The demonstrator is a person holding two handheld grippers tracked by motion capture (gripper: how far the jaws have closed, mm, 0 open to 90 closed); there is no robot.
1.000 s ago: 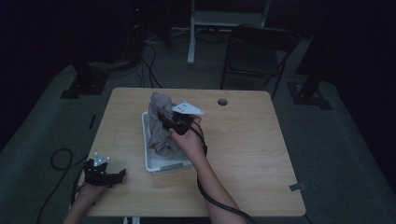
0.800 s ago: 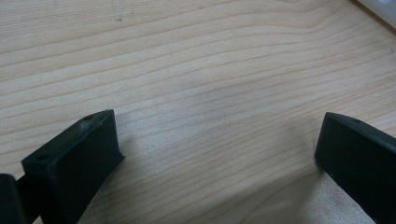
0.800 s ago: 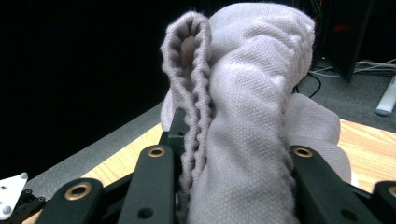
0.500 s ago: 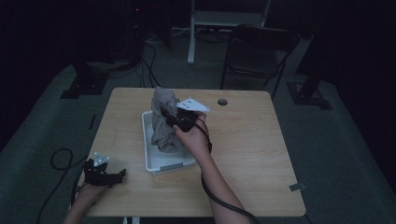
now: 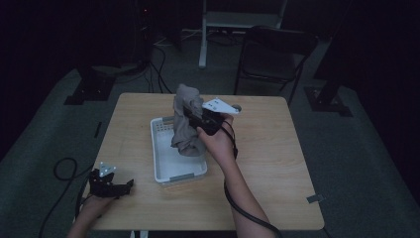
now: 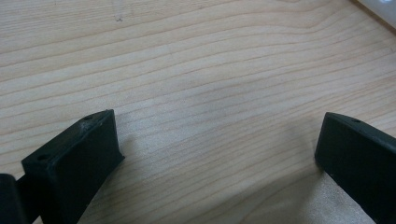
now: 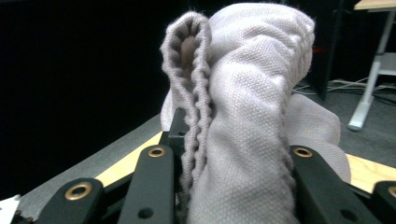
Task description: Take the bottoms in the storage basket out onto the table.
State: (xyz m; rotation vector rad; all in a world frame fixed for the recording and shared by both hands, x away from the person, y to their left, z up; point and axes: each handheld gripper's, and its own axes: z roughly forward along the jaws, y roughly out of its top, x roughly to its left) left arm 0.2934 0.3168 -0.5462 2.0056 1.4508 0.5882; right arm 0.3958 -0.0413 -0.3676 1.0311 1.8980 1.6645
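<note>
1. We see a light wooden tabletop [image 5: 277, 163] with a plain grain, standing on a grey carpeted floor [image 5: 356, 148] in a very dark room.
2. Behind the tabletop stands a dark folding chair [image 5: 275, 52], and beside it the pale legs of another desk [image 5: 237, 22]; black cables [image 5: 158, 64] run across the floor at the far left.
3. A white plastic basket [image 5: 166, 161] sits a little left of the middle of the tabletop, its long side running away from us.
4. The right gripper [image 5: 200, 118] is held above the far half of the basket, with the person's right hand [image 5: 218, 141] wrapped around its body.
5. Its fingers [image 7: 154, 186] are pinched on a grey-beige knitted cloth [image 5: 185, 124]; in the right gripper view the fabric [image 7: 247, 116] bulges up between and over them, one ribbed edge folded near the left finger.
6. The cloth hangs bunched from that grip, with its lower end reaching down into the basket; whether it touches the bottom we cannot tell.
7. The left gripper [image 5: 121, 186] rests at the near left corner of the tabletop, well apart from the basket, with the left hand [image 5: 94, 208] behind it.
8. Its fingers [image 6: 79, 158] are spread wide with bare wood between them, holding nothing.
</note>
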